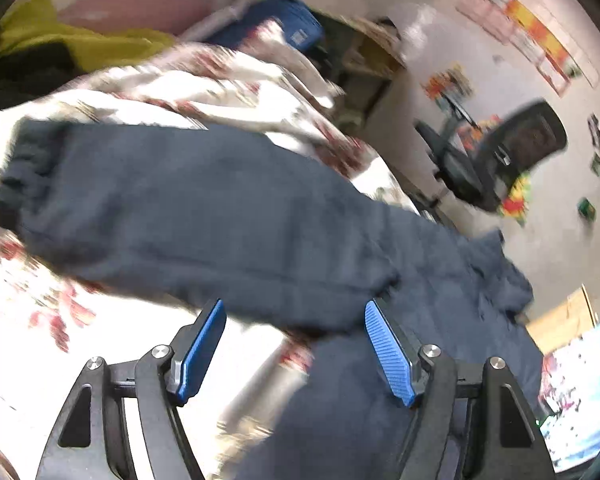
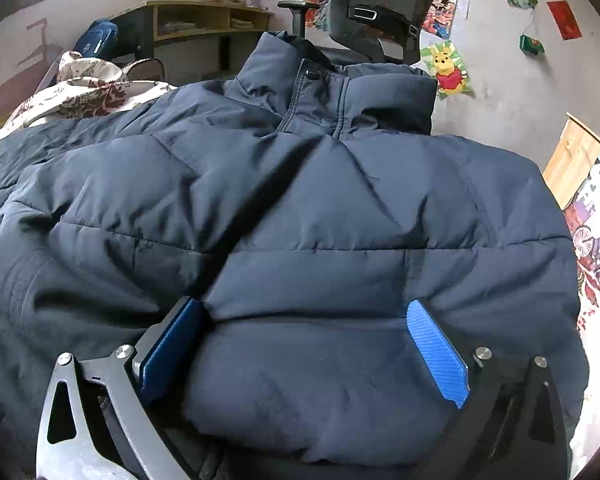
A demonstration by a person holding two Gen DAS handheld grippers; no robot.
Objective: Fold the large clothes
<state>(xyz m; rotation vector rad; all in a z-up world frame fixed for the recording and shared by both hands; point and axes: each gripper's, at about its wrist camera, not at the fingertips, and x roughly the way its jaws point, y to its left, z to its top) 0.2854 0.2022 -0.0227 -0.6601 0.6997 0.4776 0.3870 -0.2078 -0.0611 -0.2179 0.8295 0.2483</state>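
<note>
Both grippers gape: the left gripper holds nothing, the jacket's sleeve just ahead on the quilt; the right gripper straddles quilted jacket front, chair beyond.

Left wrist view angled down, close over bed, right wrist view closer, both sharing navy jacket.

Bed w/ white bedding printed in red floral pattern carried everything. Dark navy quilted puffer jacket lay flat on it, collar toward 12 o'clock in right wrist view. In left wrist view, blurred, its sleeve ran from 9 o'clock toward centre, bedding bunched at 11 o'clock.
</note>
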